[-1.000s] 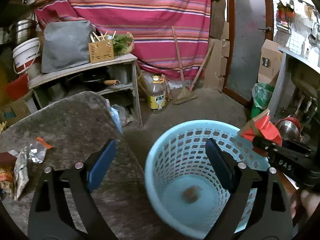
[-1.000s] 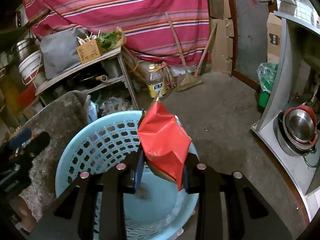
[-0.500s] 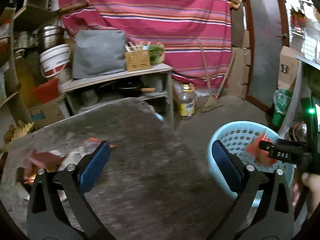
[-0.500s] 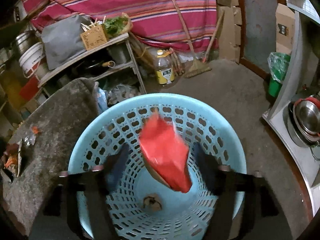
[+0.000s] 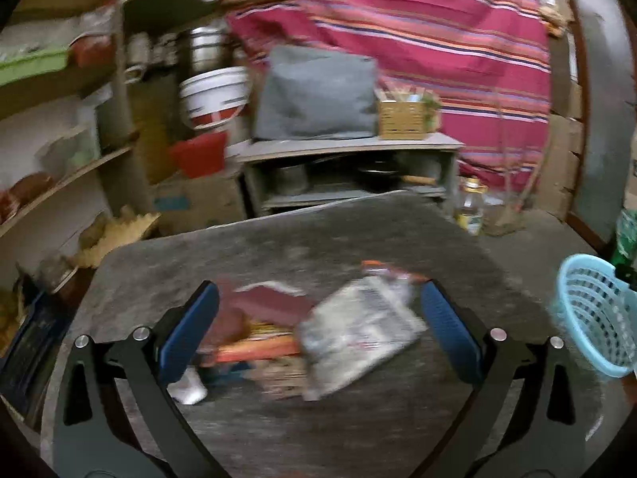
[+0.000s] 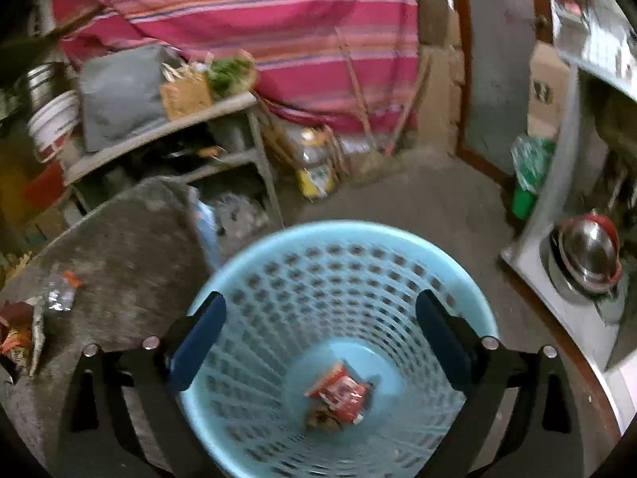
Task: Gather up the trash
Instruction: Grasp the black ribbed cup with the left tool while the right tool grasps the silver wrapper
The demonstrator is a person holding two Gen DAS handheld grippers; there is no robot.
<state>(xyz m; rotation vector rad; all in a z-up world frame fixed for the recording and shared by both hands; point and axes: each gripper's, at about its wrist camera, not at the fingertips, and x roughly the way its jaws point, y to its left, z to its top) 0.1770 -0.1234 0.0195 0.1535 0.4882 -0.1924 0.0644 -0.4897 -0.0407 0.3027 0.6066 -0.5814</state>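
Observation:
My right gripper [image 6: 320, 318] hangs over the light blue perforated basket [image 6: 278, 247]; its jaws are still opening and nothing is between them. A red wrapper [image 6: 342, 392] lies on the basket's bottom, on top of a brown scrap. My left gripper [image 5: 318, 312] is open above the grey table [image 5: 318, 231], facing a heap of trash: a silvery plastic wrapper [image 5: 358, 330], a dark red wrapper [image 5: 274, 302], orange packets [image 5: 258, 348] and a white scrap [image 5: 189, 388]. The same heap [image 6: 20, 330] shows at the left edge of the right wrist view.
The basket [image 5: 593, 314] stands on the floor to the right of the table. Behind the table are a grey shelf unit [image 5: 346, 171], a white bucket [image 5: 213, 95] and wooden shelves [image 5: 59, 175] on the left. A counter with steel bowls [image 6: 589, 255] is to the right of the basket.
The right gripper opened and the red wrapper fell into the basket. The left gripper swung left from the basket to the trash heap on the table.

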